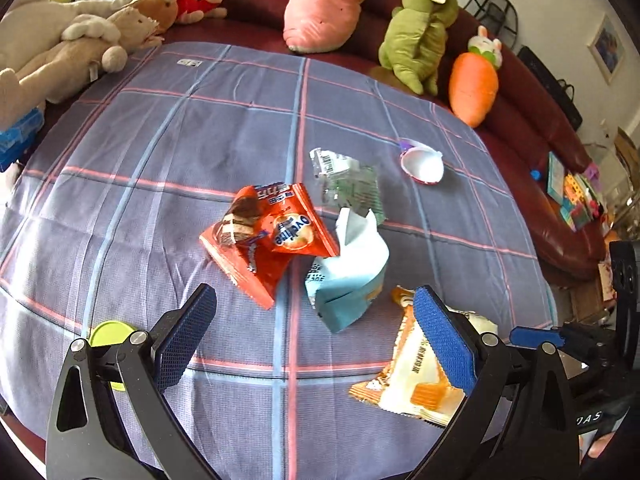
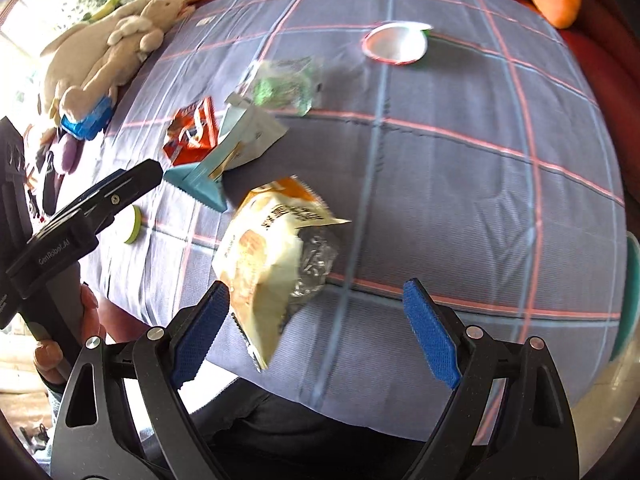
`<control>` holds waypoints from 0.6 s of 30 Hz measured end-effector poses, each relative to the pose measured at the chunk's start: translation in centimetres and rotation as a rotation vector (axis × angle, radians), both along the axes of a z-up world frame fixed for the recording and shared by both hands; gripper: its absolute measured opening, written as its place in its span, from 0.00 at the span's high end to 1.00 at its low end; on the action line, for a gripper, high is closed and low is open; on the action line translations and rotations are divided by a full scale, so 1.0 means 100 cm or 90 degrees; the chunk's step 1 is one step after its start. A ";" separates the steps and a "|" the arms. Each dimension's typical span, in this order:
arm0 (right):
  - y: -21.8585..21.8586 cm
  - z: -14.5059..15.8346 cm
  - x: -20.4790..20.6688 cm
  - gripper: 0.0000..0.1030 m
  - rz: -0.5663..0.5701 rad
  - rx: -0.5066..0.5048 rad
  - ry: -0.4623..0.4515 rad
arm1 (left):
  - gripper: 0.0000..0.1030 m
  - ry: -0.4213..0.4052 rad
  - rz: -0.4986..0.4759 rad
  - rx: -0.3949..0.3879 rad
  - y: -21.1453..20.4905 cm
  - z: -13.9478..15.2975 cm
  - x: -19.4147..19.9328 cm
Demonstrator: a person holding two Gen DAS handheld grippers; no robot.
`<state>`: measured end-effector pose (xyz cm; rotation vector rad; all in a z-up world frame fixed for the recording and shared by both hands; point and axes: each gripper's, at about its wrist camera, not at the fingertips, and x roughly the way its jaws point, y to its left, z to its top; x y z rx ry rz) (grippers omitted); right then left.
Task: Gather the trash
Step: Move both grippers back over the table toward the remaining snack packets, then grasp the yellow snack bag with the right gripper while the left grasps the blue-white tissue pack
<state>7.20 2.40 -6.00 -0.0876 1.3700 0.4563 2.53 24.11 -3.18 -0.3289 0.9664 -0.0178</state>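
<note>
Trash lies on a blue plaid cloth (image 1: 160,168). A red Ovaltine wrapper (image 1: 268,240), a light blue and white pouch (image 1: 348,276), a clear green-printed wrapper (image 1: 348,184) and a white cup lid (image 1: 422,164) are ahead of my left gripper (image 1: 316,320), which is open and empty. An orange and white wrapper (image 1: 412,376) lies by its right finger. In the right wrist view my right gripper (image 2: 316,320) is open and empty, with the orange and white wrapper (image 2: 268,256) just ahead by its left finger. The pouch (image 2: 228,148), red wrapper (image 2: 190,130), clear wrapper (image 2: 284,84) and lid (image 2: 396,42) lie farther off.
A yellow-green disc (image 1: 106,334) lies behind my left finger; it also shows in the right wrist view (image 2: 133,224). Plush toys line a dark red sofa (image 1: 540,152): a pink one (image 1: 324,4), a green one (image 1: 420,28), a carrot (image 1: 472,88), rabbits (image 1: 68,48).
</note>
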 end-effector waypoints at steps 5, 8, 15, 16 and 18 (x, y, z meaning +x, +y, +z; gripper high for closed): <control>0.018 -0.029 0.005 0.18 0.012 0.003 0.033 | 0.04 0.023 0.004 0.004 0.010 -0.012 0.000; 0.023 -0.042 0.007 0.18 0.015 0.006 0.049 | 0.04 0.031 0.008 0.006 0.016 -0.016 0.003; 0.023 -0.051 0.009 0.23 0.007 0.062 0.053 | 0.04 0.032 -0.013 0.009 0.015 -0.014 0.008; 0.023 -0.052 0.008 0.27 0.008 0.071 0.058 | 0.04 0.032 -0.023 0.009 0.011 -0.014 0.009; 0.023 -0.050 0.006 0.46 0.016 0.090 0.063 | 0.04 0.029 -0.040 0.012 0.001 -0.013 0.012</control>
